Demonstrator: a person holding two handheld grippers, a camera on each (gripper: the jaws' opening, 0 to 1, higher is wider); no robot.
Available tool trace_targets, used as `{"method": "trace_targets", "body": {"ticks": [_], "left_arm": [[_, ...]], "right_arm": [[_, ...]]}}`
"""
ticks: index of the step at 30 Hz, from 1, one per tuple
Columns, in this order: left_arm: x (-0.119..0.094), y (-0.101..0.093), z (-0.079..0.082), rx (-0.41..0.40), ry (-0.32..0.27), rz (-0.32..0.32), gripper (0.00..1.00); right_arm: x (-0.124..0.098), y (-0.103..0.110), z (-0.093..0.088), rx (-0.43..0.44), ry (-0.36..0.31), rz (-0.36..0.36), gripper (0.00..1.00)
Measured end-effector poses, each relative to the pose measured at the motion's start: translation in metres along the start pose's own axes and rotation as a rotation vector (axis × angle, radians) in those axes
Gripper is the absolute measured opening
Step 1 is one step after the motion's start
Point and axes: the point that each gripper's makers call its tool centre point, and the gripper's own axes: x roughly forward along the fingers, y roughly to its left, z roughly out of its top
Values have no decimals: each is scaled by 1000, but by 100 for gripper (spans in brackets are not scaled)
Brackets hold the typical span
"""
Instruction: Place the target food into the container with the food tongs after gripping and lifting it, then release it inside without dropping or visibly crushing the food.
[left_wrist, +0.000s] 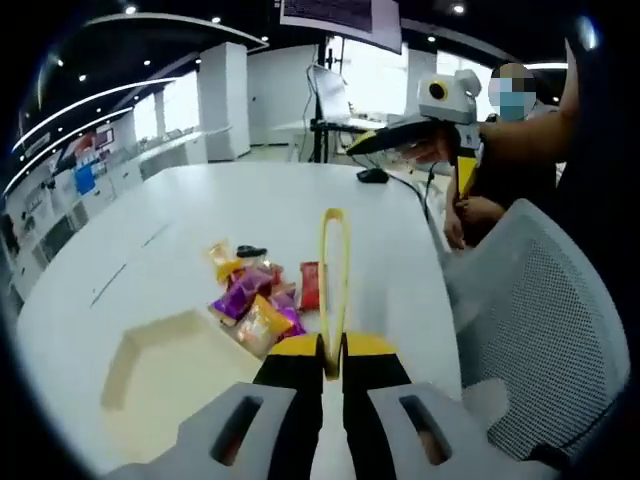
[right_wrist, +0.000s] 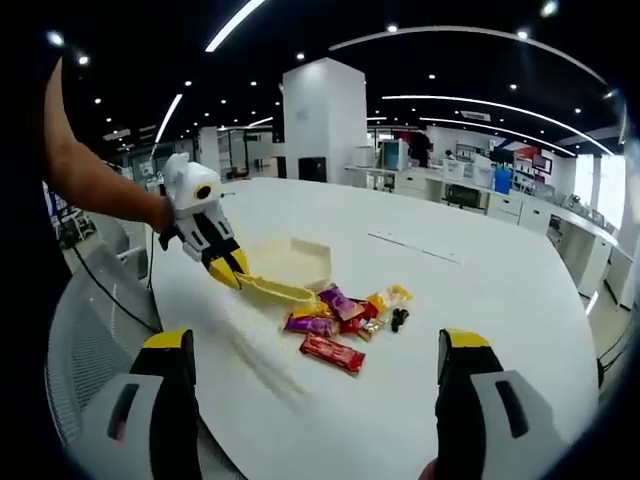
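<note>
the wrapped snacks lie in a loose heap on the white bench, and we place everything from that heap. nearest us in the left gripper view, our left gripper has its jaws pressed on the yellow food tongs, whose long arms run straight ahead. the tong tips reach past the heap's right edge, beside the red packet. the pale container sits just left of the heap. our right gripper hangs well back, jaws spread, holding nothing.
</note>
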Motion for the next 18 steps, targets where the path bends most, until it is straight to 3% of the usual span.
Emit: {"method": "trace_targets", "body": {"ticks": [3, 6, 10, 14, 18], "left_arm": [[-12, -5, 19, 30, -22, -38, 0], [-24, -5, 38, 41, -45, -64, 1], [-45, -9, 68, 37, -118, -88, 1], [-61, -17, 88, 51, -162, -96, 1], [-75, -30, 108, 39, -215, -150, 1]], "right_arm": [[3, 5, 11, -24, 8, 20, 95], [3, 13, 36, -30, -54, 52, 94], [10, 28, 58, -21, -95, 103, 89], [21, 52, 82, -95, -112, 209, 83], [24, 72, 116, -71, -178, 318, 68]]}}
